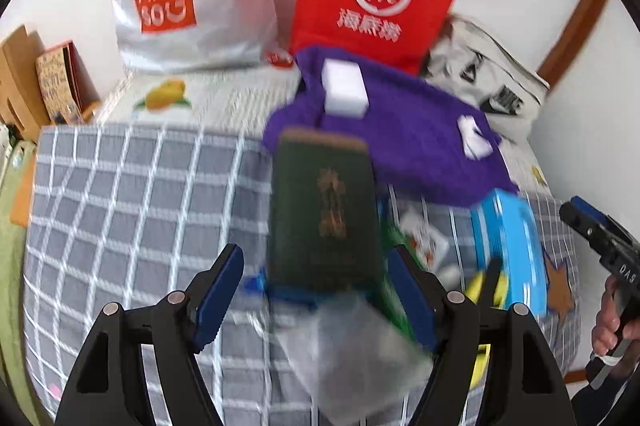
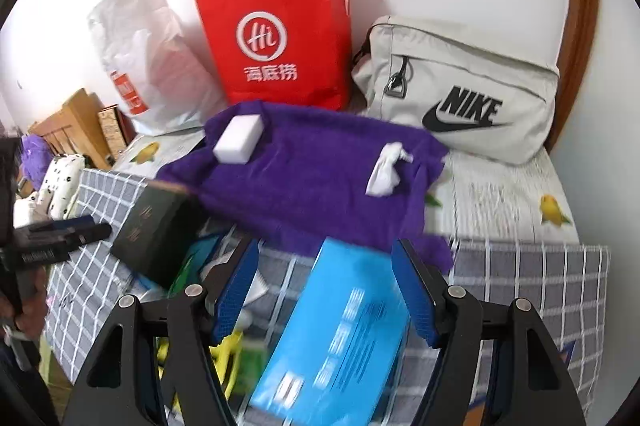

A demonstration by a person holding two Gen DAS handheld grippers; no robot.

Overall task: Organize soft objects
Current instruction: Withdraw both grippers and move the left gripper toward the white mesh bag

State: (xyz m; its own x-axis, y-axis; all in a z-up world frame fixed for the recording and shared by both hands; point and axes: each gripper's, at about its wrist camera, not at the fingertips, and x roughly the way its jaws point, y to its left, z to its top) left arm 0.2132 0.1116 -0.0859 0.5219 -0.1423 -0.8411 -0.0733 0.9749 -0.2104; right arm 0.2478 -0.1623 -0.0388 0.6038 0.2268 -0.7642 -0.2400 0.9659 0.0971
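Red paper bag (image 2: 276, 38) (contents hidden)

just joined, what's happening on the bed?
A person holds a claw in each hand over a cluttered bed. The left claw frames a dark green box, the right claw a blue box; both look open, gripping nothing. A purple towel carries a white sponge and crumpled tissue.

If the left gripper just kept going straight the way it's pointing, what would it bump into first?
Most likely the dark green box, which lies right ahead between the open jaws of the left gripper. The picture is blurred, so depth is uncertain.
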